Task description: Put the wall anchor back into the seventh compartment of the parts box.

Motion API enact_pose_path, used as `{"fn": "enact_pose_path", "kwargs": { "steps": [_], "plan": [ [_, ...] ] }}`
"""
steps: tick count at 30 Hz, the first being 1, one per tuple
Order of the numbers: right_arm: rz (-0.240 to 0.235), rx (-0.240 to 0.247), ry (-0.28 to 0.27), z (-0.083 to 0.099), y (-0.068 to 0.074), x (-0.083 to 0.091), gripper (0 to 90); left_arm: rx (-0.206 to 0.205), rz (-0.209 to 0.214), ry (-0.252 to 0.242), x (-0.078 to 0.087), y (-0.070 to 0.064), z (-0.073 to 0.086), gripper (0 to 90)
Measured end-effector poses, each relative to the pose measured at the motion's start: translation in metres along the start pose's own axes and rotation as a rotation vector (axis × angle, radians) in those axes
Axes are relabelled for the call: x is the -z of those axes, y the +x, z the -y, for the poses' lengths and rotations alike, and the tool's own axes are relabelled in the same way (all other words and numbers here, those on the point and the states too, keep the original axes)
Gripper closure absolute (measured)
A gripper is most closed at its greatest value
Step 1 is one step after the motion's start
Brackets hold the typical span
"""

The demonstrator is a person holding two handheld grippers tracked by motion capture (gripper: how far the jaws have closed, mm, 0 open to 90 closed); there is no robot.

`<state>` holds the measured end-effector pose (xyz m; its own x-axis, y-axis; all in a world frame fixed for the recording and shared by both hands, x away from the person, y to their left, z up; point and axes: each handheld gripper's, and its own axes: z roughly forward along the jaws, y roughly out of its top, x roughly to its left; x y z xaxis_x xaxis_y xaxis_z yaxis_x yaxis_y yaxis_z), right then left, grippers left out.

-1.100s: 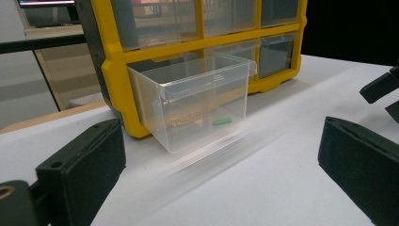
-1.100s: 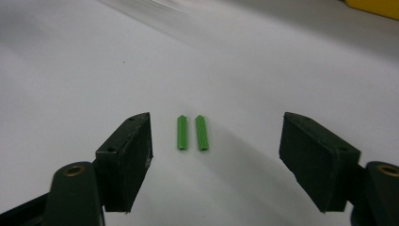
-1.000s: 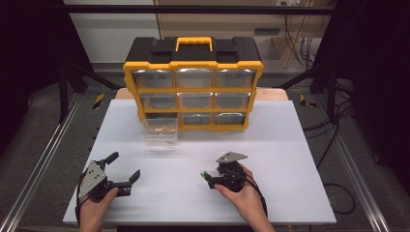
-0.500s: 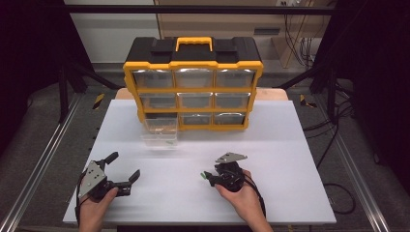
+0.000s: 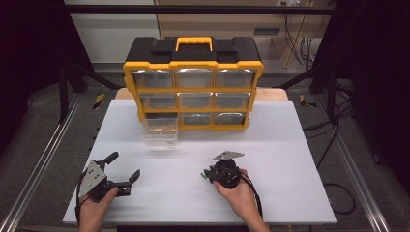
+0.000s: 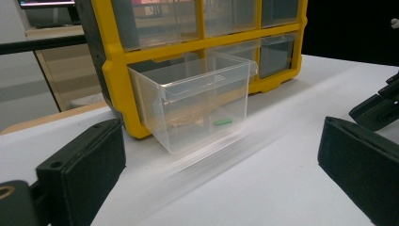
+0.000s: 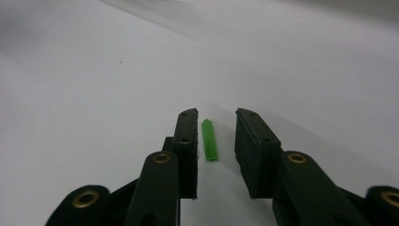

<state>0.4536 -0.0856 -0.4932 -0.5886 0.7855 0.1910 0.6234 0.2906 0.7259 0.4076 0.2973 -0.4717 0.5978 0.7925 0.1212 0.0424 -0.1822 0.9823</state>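
A small green ribbed plug lies on the white table between the jaws of my right gripper. The jaws stand a little apart, the left pad nearly against the plug and a gap on the other side. From above, the right gripper is front centre with the green plug at its tip. My left gripper rests at the front left, wide open and empty. It faces a clear drawer with a green piece inside.
A yellow and black organizer with clear drawers stands at the back of the table. The clear drawer sticks out in front of its bottom-left slot. In the left gripper view, the right gripper's jaws show at the right edge.
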Motion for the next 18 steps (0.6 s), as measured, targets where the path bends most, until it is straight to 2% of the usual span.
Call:
{"fn": "enact_pose_path", "kwargs": {
  "steps": [18],
  "plan": [
    [0.002,0.019,0.015,-0.0001,0.0019,-0.007,78.7,0.001,0.004,0.0,-0.0002,0.0001,-0.0001,1.1]
  ]
}}
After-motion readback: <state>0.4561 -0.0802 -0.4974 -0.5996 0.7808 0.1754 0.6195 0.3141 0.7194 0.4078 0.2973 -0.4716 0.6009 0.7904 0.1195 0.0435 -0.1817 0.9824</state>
